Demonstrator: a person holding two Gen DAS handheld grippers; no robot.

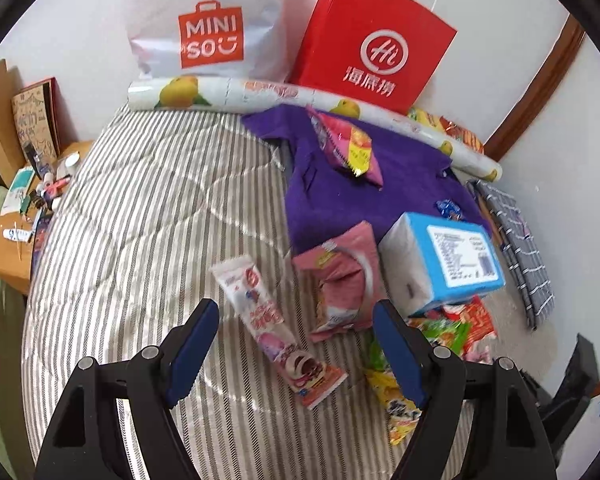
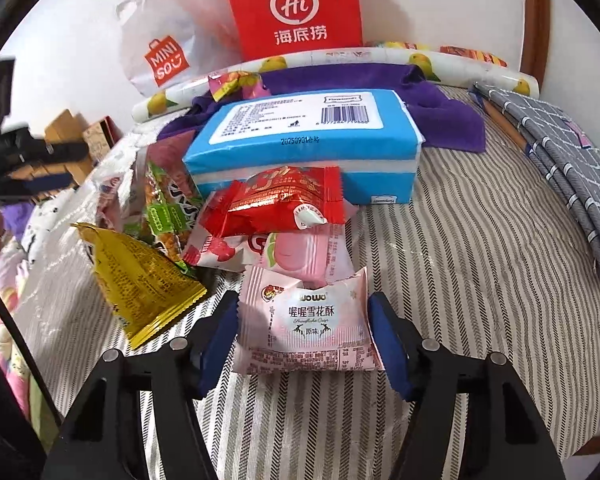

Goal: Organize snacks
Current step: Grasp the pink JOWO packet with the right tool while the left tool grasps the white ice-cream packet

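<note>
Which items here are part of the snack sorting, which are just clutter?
Snacks:
- pink snowflake-crisp packet, between the right gripper pads
- red packet
- yellow packet
- long pink-and-white packet, ahead of the open left gripper

Clutter:
- blue tissue pack
- purple cloth
- grey checked cloth
- red Haidilao bag
- Miniso bag

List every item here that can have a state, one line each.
left gripper: open, long pink-white snack packet lying between its fingers, not gripped
right gripper: fingers astride pink snowflake-crisp packet, contact unclear
blue tissue pack: sealed, lying flat, label up
red paper bag: upright against wall
white Miniso bag: upright
fruit-print roll: rolled up
</note>
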